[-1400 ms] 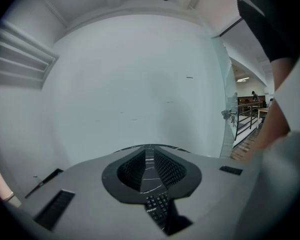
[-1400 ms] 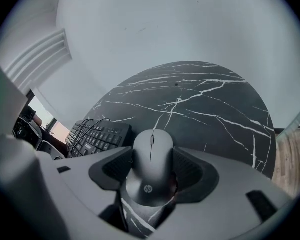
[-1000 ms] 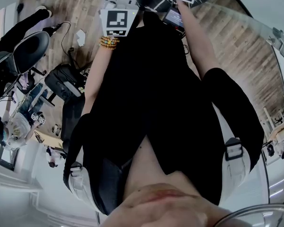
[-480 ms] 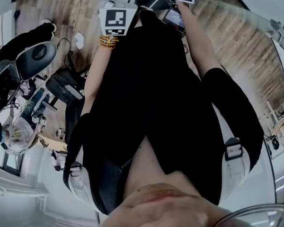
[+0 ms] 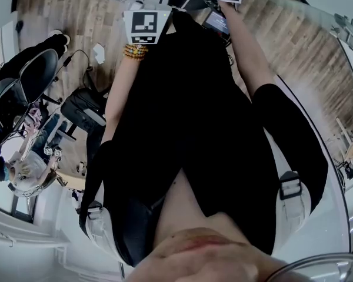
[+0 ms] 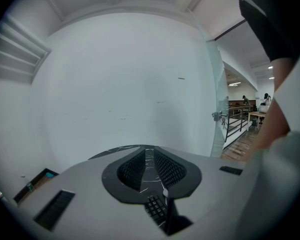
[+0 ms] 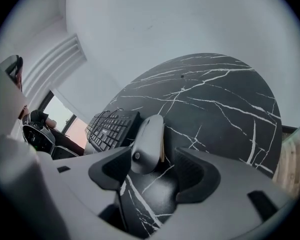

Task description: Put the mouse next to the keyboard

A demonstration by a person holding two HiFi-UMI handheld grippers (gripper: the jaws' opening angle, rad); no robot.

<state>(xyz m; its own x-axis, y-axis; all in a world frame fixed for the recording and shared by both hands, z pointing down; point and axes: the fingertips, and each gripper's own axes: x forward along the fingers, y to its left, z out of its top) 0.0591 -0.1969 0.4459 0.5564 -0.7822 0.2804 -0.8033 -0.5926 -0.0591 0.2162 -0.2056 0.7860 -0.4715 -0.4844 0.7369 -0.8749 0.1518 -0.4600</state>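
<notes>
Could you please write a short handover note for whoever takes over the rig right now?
Right gripper: jaws apart, with the near end of the mouse between them; it is not clamped.
Left gripper: jaws apart with nothing between them, over the table near the keyboard.
Things: the mouse lies flat on the table, right beside the keyboard's end.
Done: the mouse looks placed next to the keyboard.
Left: probably just draw the right gripper straight back without nudging the mouse.
</notes>
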